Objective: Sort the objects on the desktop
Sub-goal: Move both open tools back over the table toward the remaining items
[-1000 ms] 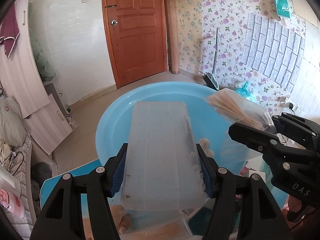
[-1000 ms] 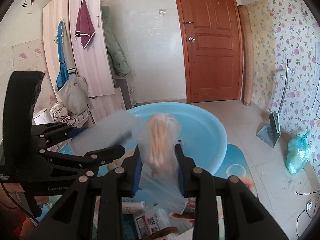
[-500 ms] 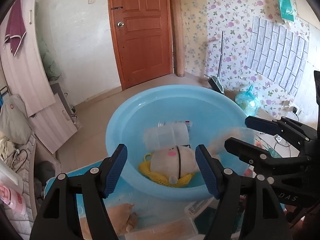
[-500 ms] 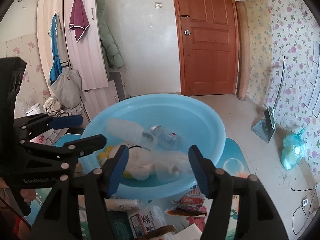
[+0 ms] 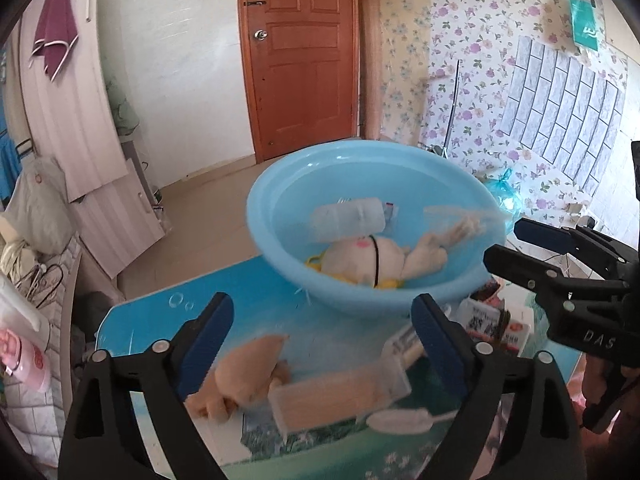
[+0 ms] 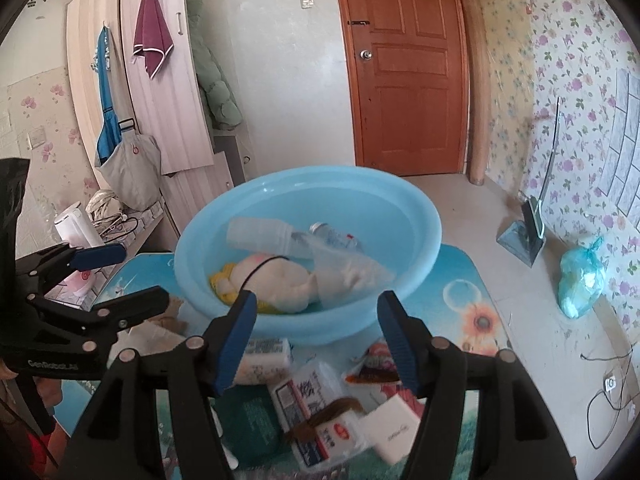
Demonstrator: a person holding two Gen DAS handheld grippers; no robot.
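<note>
Surface: a low surface [image 5: 160, 320] with a blue printed cover, bubbles and a sunflower [image 6: 482, 322] in the print.
Basin: a pale blue basin [image 6: 424, 216] at 12 o'clock on the surface, holding a clear box [image 6: 260, 234], a small bottle [image 6: 334, 236], a clear bag [image 6: 348, 268] and a pale plush toy [image 6: 280, 280] on something yellow.
Left fingers: the left gripper [image 5: 324, 336] stands wide and empty; below it lie a tan plush [image 5: 248, 372], a clear box of sticks [image 5: 340, 396] and a white spoon-like piece [image 5: 404, 420].
Right fingers: the right gripper [image 6: 316, 340] is spread wide, holding nothing, above packets [image 6: 320, 408] and a white card box [image 6: 394, 428] at 6 o'clock.
Room: a brown door [image 6: 404, 68] at 12 o'clock, floral wallpaper [image 6: 580, 80] at 3 o'clock, a wardrobe [image 6: 160, 60] with a maroon towel [image 6: 152, 44] at 10 o'clock, a dustpan [image 6: 524, 236] and a tied blue bag [image 6: 580, 280] on the floor.
Writing: "DAS" on the right gripper's body in the left view; "GenRobot.AI" on the left one's in the right view. Packet print is too blurred to read.
</note>
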